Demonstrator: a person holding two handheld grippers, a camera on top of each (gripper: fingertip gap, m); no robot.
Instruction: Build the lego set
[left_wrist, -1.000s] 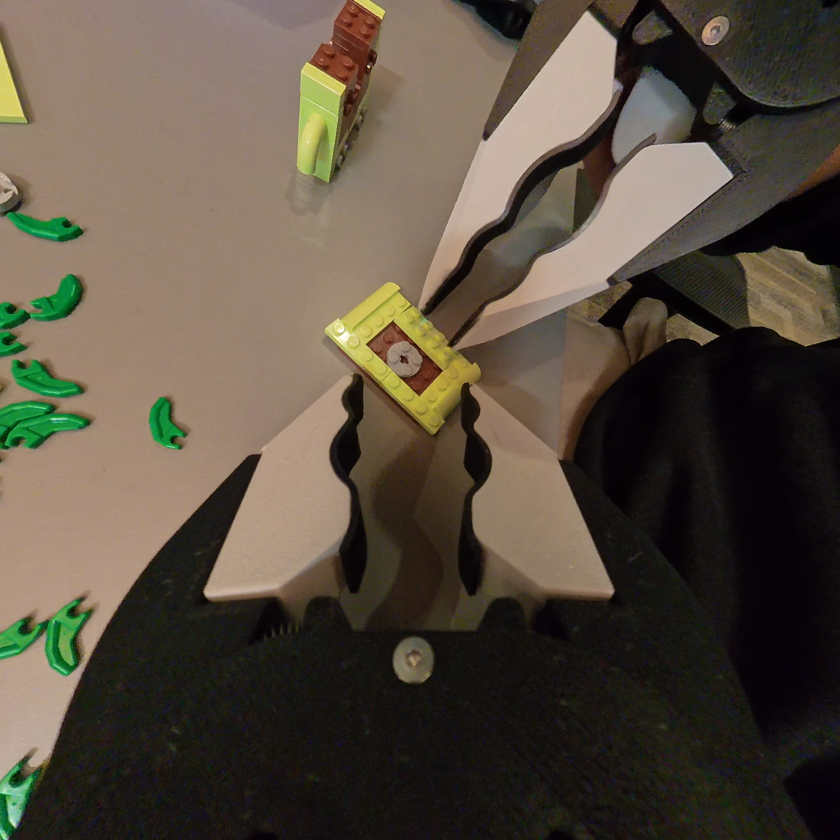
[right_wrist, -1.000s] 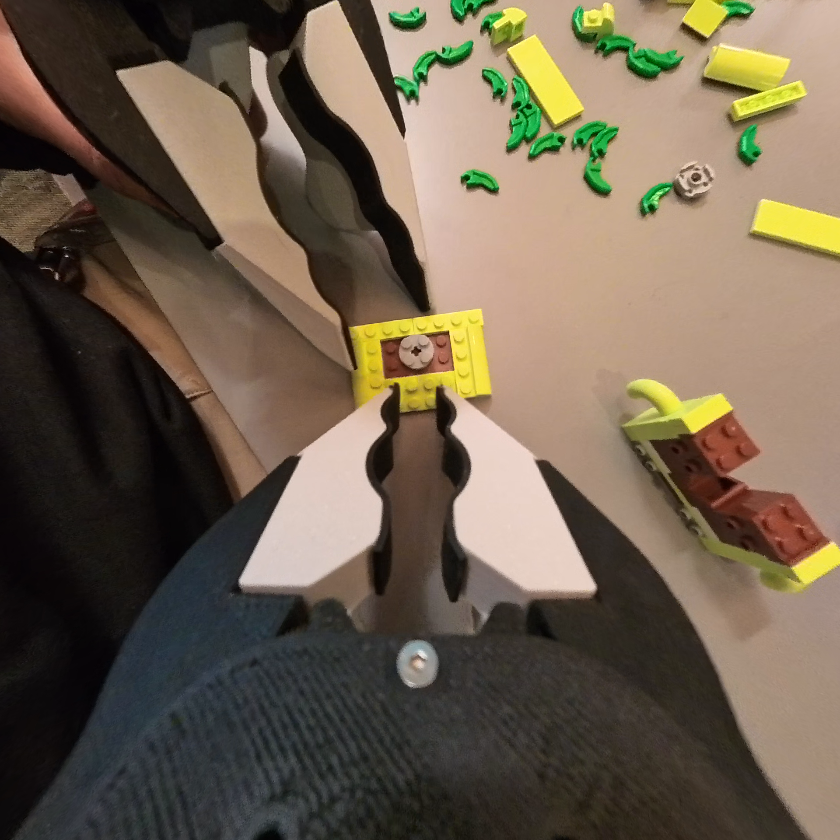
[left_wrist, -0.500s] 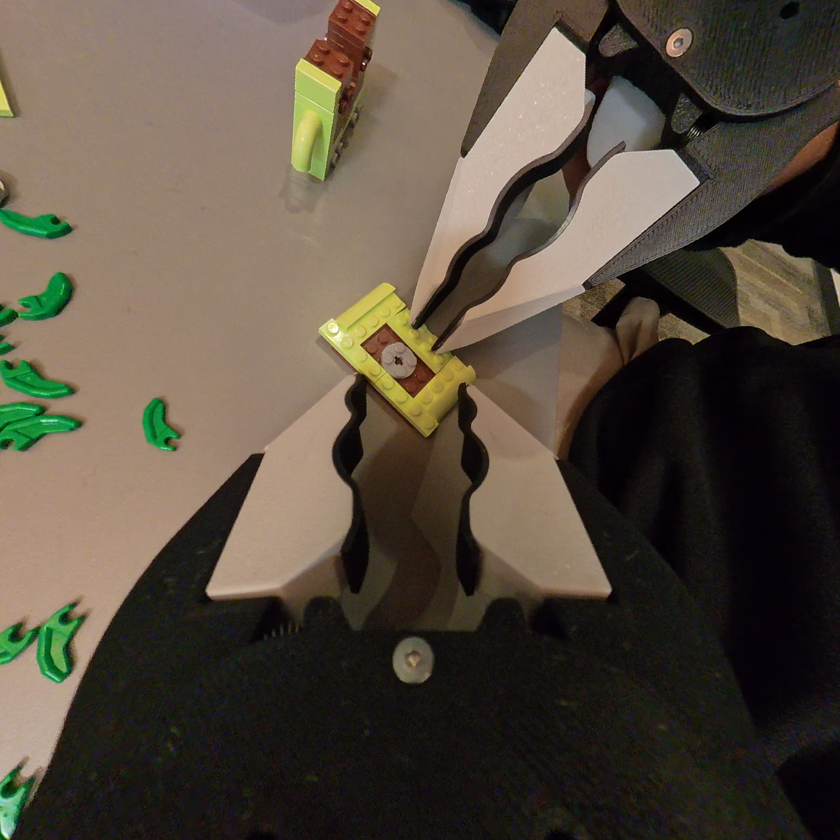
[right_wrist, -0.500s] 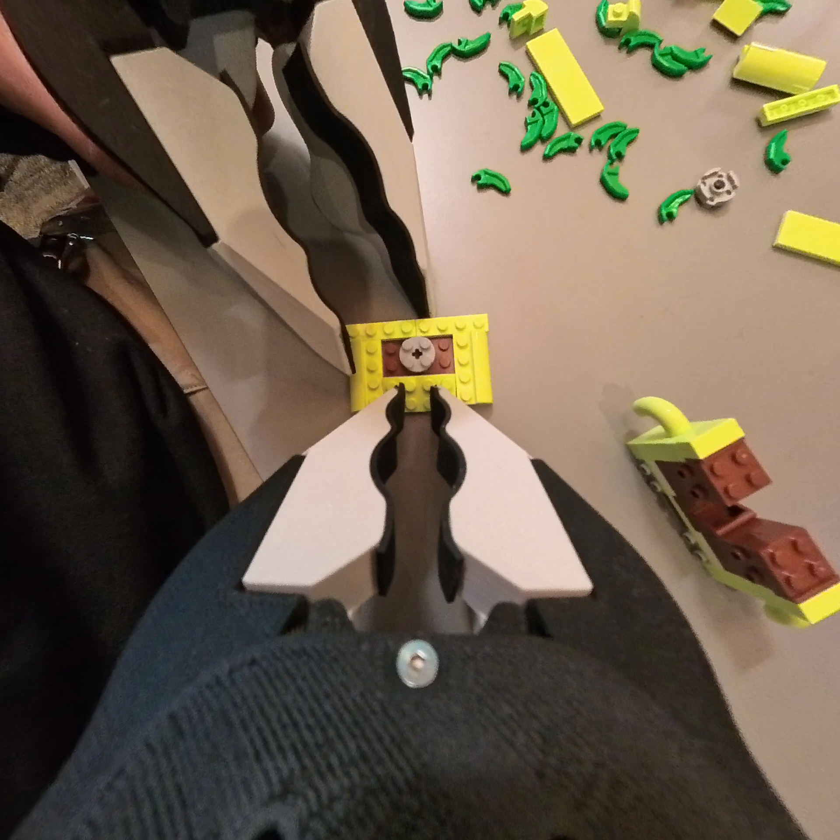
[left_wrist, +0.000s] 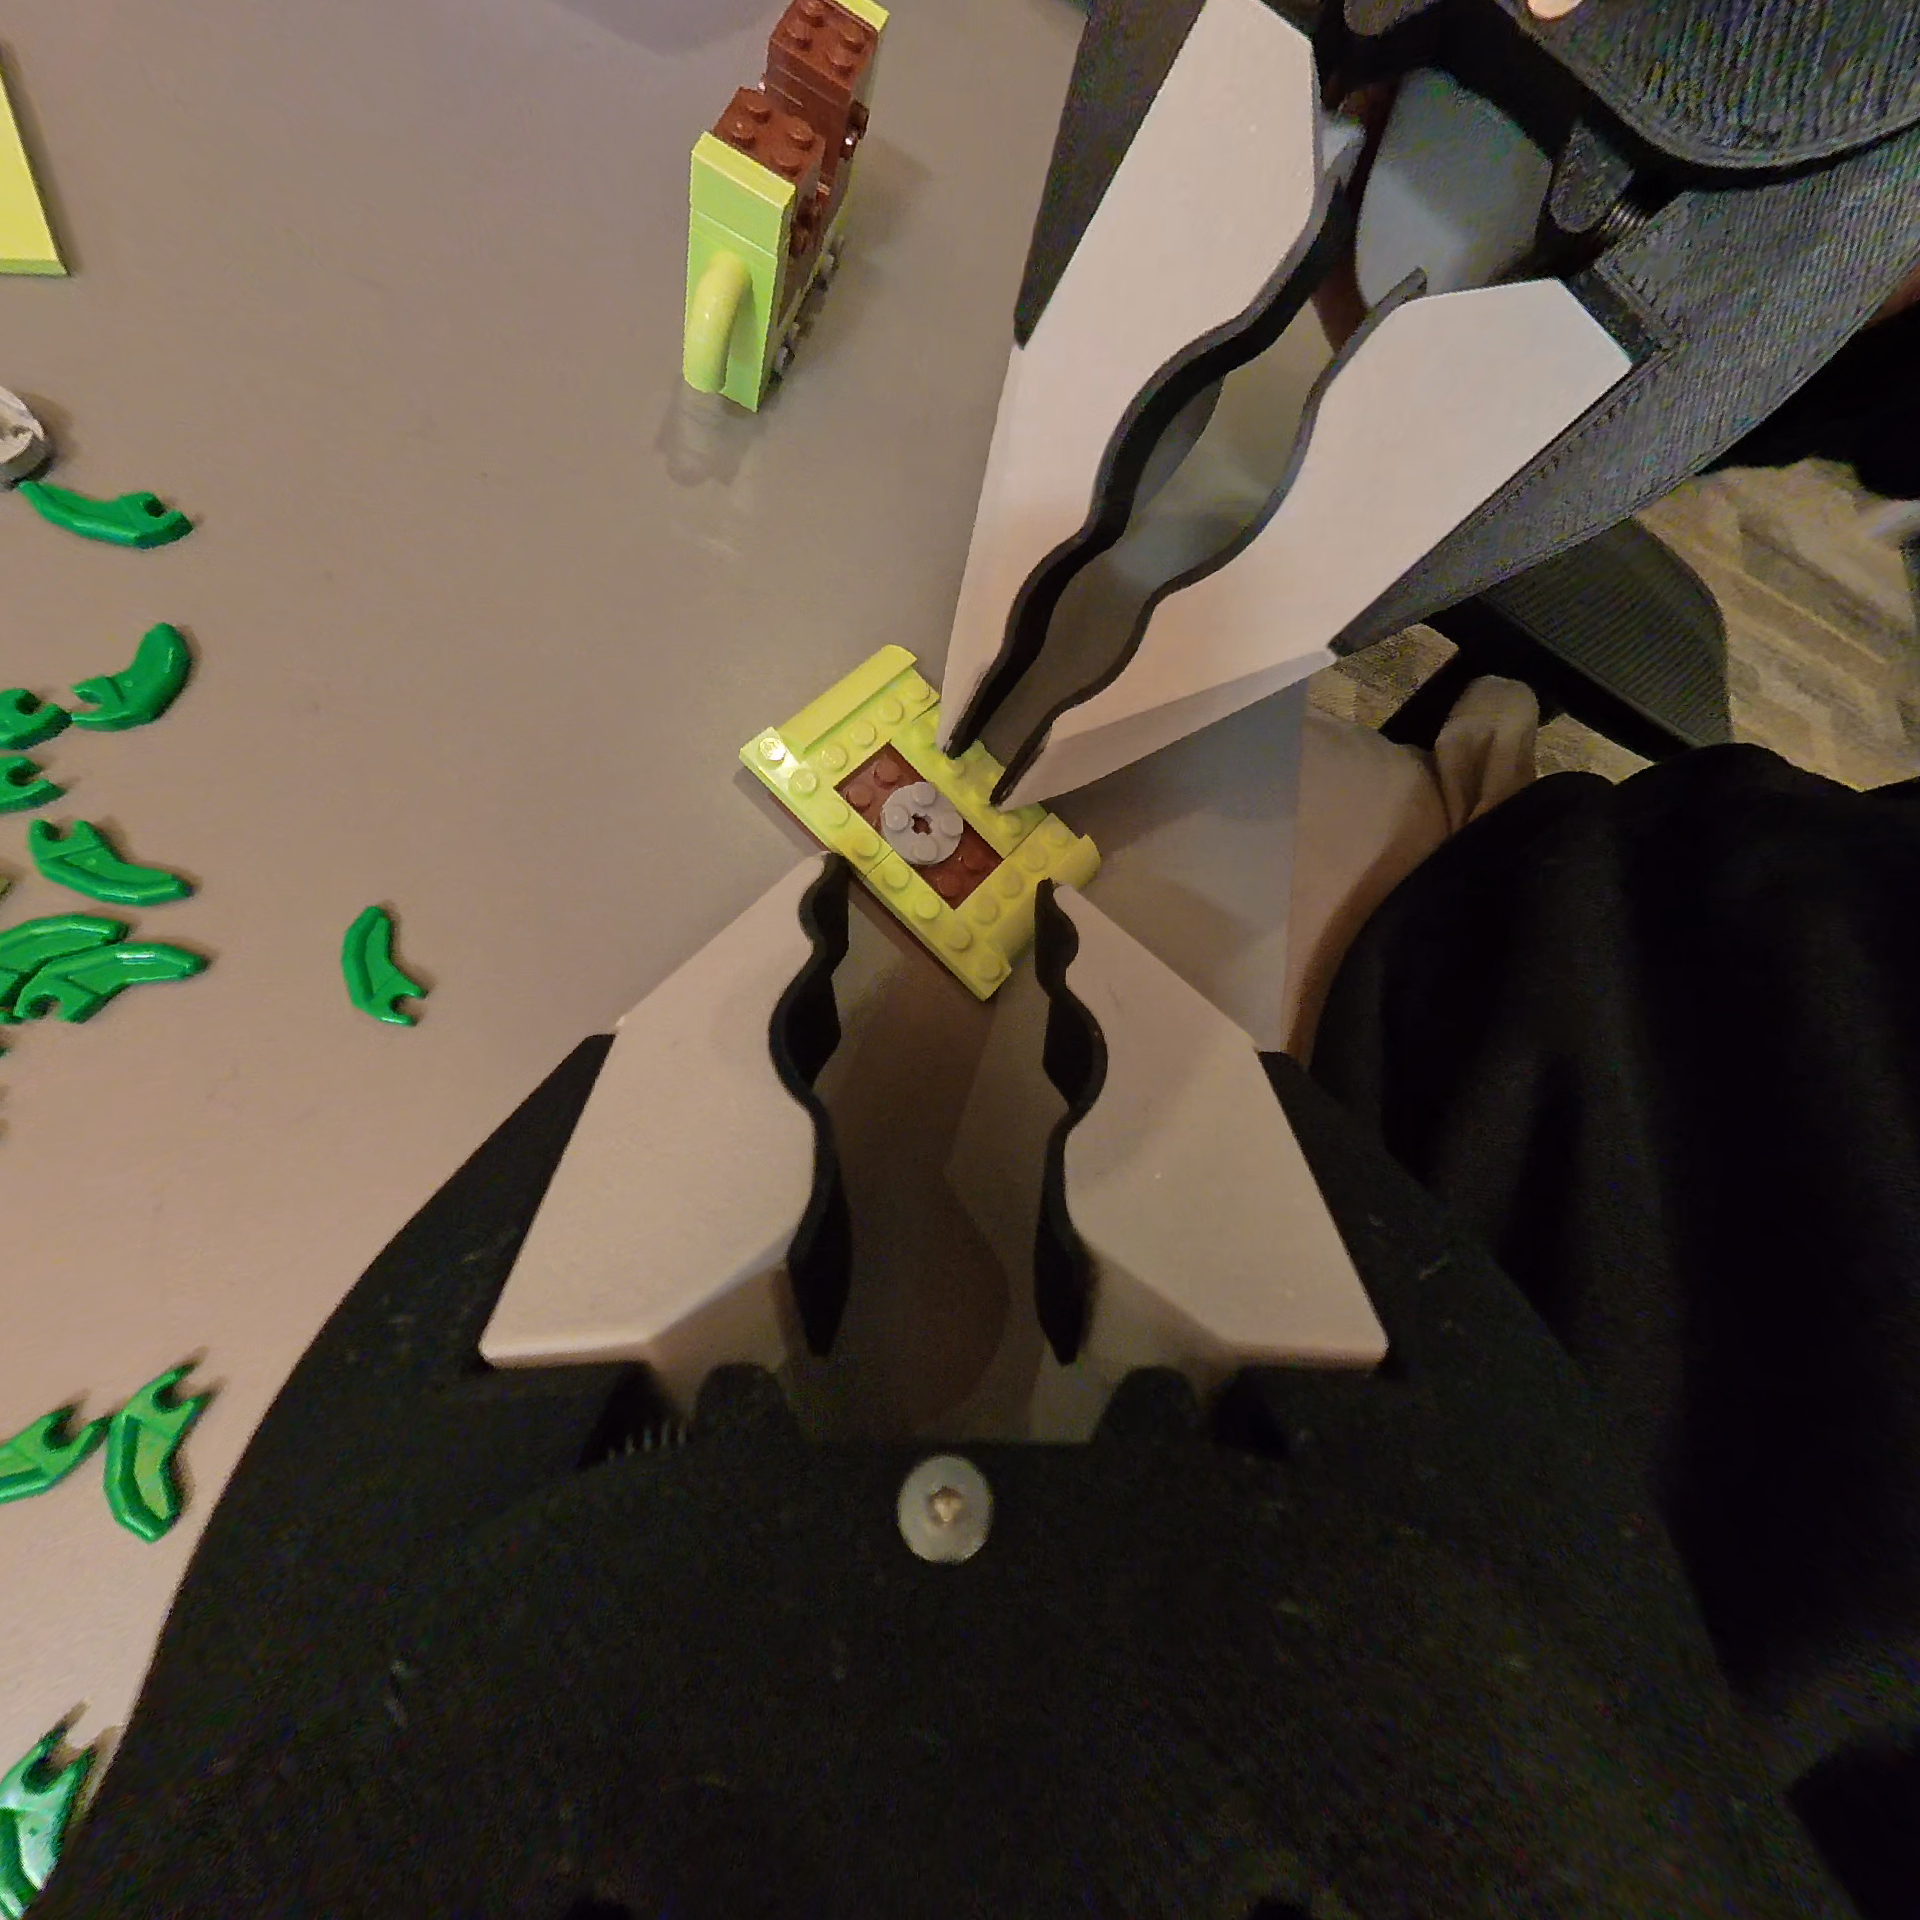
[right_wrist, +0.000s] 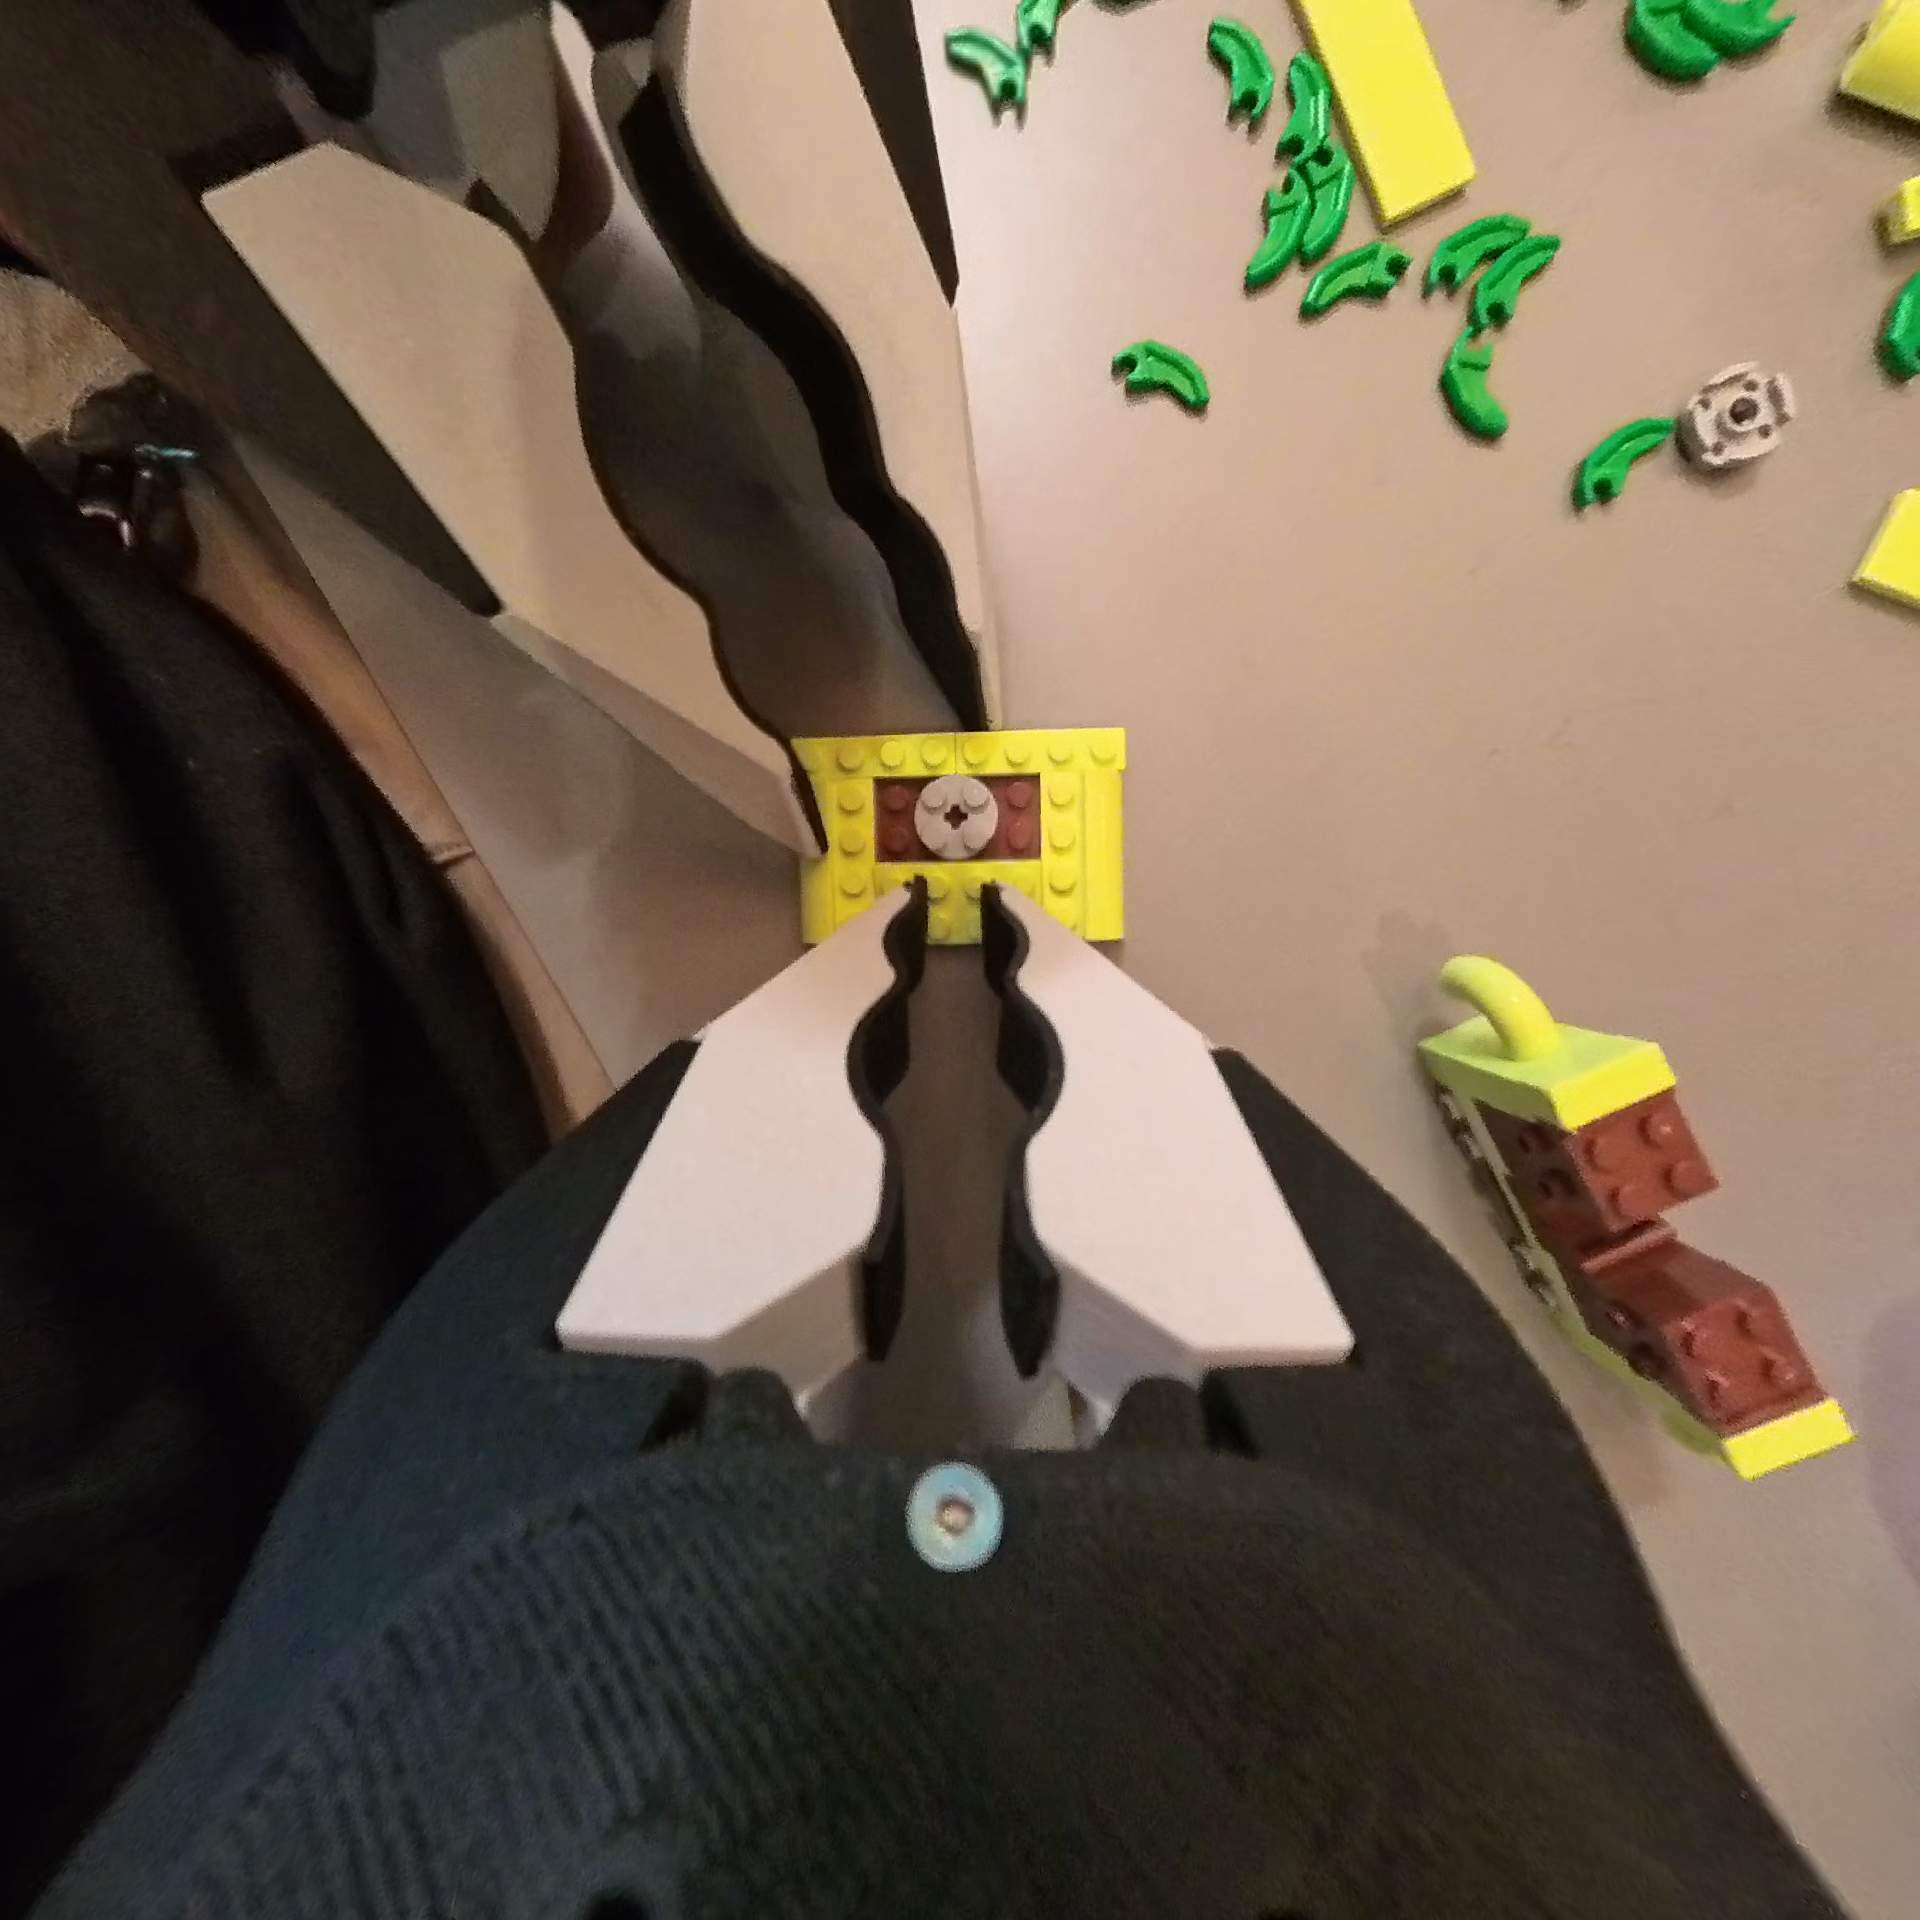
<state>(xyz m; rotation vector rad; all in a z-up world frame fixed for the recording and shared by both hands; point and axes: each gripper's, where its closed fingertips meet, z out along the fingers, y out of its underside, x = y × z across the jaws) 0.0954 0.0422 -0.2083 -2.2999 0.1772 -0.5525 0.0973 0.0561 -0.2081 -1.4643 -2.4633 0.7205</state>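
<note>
A lime plate frame with a brown centre and a grey round piece on top lies at the table's near edge; it also shows in the right wrist view. My left gripper straddles one corner of it, one finger on the long side and one on the short end, shut on it. My right gripper has its jaws nearly together, and its tips rest on the studs of the lime rim. It reaches in from the top right in the left wrist view.
A brown and lime sub-build stands farther back on the table, also in the right wrist view. Several green leaf pieces, yellow tiles and a grey round piece are scattered beyond. A person's dark-clothed lap borders the table edge. Left and right tips are no more than a few centimetres apart. The grey round piece is about equally far from each gripper, around 15 cm.
My right gripper's tips have slid from the plate's edge onto its lime rim and closed slightly. The left gripper keeps its hold on the corner.
</note>
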